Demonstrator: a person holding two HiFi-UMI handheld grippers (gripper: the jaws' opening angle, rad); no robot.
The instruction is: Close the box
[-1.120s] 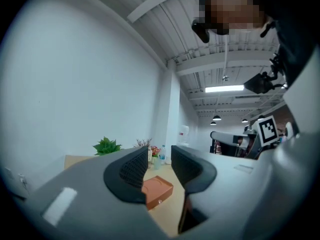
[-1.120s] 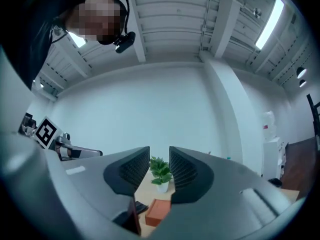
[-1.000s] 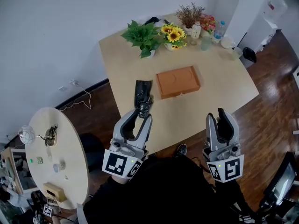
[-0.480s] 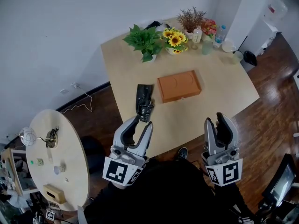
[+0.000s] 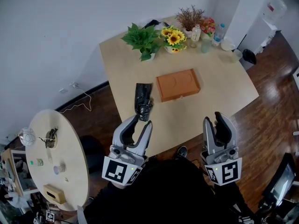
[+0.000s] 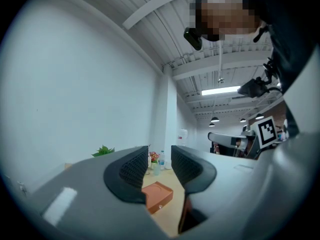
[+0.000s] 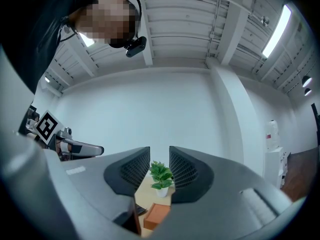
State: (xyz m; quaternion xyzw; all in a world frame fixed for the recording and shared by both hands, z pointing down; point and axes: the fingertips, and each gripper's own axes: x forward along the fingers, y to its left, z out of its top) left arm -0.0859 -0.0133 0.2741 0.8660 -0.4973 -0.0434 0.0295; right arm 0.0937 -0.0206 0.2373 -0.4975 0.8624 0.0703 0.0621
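Okay, nearest to the person, the left gripper (image 5: 140, 124) hangs off the near edge of the pale wooden table (image 5: 219, 85), jaws partly apart and empty. The right gripper (image 5: 213, 120) is level with it further right, its jaws closing with a narrow gap left and nothing between them. Just beyond the left gripper's tips lies a crumpled black bag-like item (image 5: 143, 99); I can't tell what it is. Beside that, to the right and a little farther, the flat orange-brown rectangular box (image 5: 178, 84) sits mid-table, well apart from both grippers and ahead between them. Its lid looks already down; whether it's latched is too small to see. Likely risks: a push on the lid off-centre could slide the box across the smooth top, and the left gripper reaching in could snag or drag the black item. At the far edge stand a green leafy plant in a white pot (image 5: 142, 40) and yellow sunflowers (image 5: 172, 35).
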